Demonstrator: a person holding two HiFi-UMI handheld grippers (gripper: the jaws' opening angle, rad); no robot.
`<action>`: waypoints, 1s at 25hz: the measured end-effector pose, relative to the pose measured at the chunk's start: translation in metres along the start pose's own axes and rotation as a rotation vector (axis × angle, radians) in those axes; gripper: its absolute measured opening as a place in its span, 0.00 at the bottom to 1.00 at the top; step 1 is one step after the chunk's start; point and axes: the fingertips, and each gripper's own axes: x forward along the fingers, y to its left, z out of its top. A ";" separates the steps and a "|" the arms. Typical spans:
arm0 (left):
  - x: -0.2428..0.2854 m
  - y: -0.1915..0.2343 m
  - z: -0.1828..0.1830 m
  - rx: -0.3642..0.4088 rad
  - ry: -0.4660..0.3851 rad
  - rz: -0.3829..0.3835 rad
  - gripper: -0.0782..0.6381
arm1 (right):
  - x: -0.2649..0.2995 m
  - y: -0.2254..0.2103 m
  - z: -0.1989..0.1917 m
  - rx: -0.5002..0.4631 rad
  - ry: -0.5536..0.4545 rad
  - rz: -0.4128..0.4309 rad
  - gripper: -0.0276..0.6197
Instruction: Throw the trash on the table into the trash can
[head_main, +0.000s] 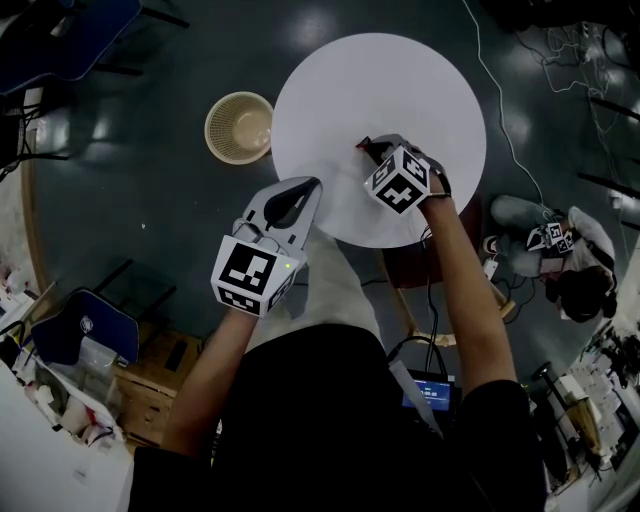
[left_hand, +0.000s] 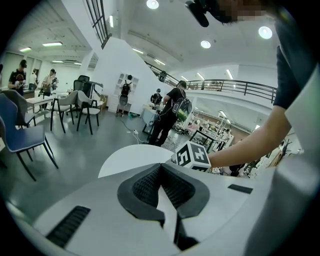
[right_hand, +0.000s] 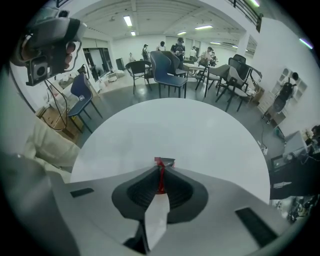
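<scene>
Right gripper view: right gripper (right_hand: 161, 171) fingers pinched together on a thin red wrapper (right_hand: 161, 182), held edge-on over the white surface (right_hand: 170, 125). Head view: trash can (head_main: 239, 127) stands on the floor just left of the surface, nearer the left gripper (head_main: 290, 203), whose fingers are closed and empty. Judged next carry: leftward, past the surface's edge

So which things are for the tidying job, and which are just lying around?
For the job: red wrapper, pinched in the right gripper; trash can on the floor; white table.
Just lying around: blue chair; cables on the floor.
</scene>
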 end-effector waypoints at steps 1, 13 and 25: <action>0.000 0.000 0.001 0.000 0.000 0.000 0.13 | 0.000 0.000 0.000 0.001 -0.001 -0.001 0.11; -0.001 0.006 0.005 0.000 -0.006 0.006 0.13 | -0.005 -0.004 0.007 0.015 -0.014 -0.013 0.09; -0.005 0.007 0.015 0.038 -0.011 0.016 0.13 | -0.022 -0.009 0.020 0.073 -0.074 -0.051 0.09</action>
